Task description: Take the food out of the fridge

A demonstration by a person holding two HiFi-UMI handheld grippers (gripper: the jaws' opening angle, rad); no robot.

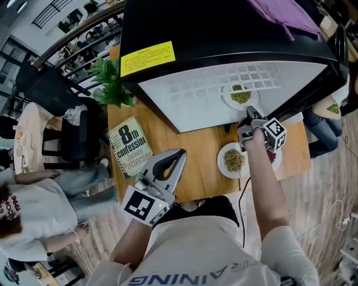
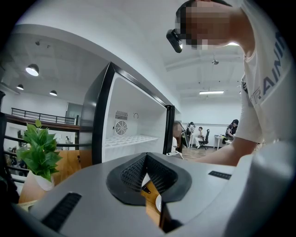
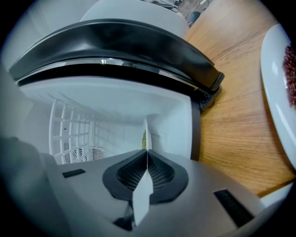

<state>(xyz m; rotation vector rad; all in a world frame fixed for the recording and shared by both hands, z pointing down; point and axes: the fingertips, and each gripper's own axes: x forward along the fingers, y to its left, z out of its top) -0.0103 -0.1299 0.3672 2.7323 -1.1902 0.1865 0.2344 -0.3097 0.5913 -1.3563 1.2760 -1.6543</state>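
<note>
Pinches the near rim of the white plate [image 1: 228,96] with the right gripper [image 1: 250,113], reached in through the front of the open fridge [image 1: 224,33]. Clamped tight, as seen along its own jaws, with the plate's edge rising as a thin white line straight out from between the pads. Bears a heap of green food [image 1: 241,96] just beyond the fingertips. Not yet out, and resting on the white wire shelf [image 1: 207,89] that spreads ahead and to the left of the jaws.

Behind and below that gripper, on the wooden table [image 1: 196,162]: a plate of brownish grains [image 1: 222,162] right under the wrist. Just to its right, a plate of red food [image 3: 273,92], largely covered from above by the marker cube [image 1: 275,133].

Holds the left gripper [image 1: 180,154] low over the table's near side, outside the fridge and well to the left of the right one. Tips closed together on nothing (only a sliver of table and a plate rim showing through the gap lower down between the pads). Points toward the fridge's open mouth.

To the left of that gripper, flat on the table, a paperback book [image 1: 130,146]. Farther ahead and left, a green potted plant [image 1: 109,84] near the fridge's corner. Up on the black top — a yellow label [image 1: 147,58] and a purple cloth [image 1: 282,17].
</note>
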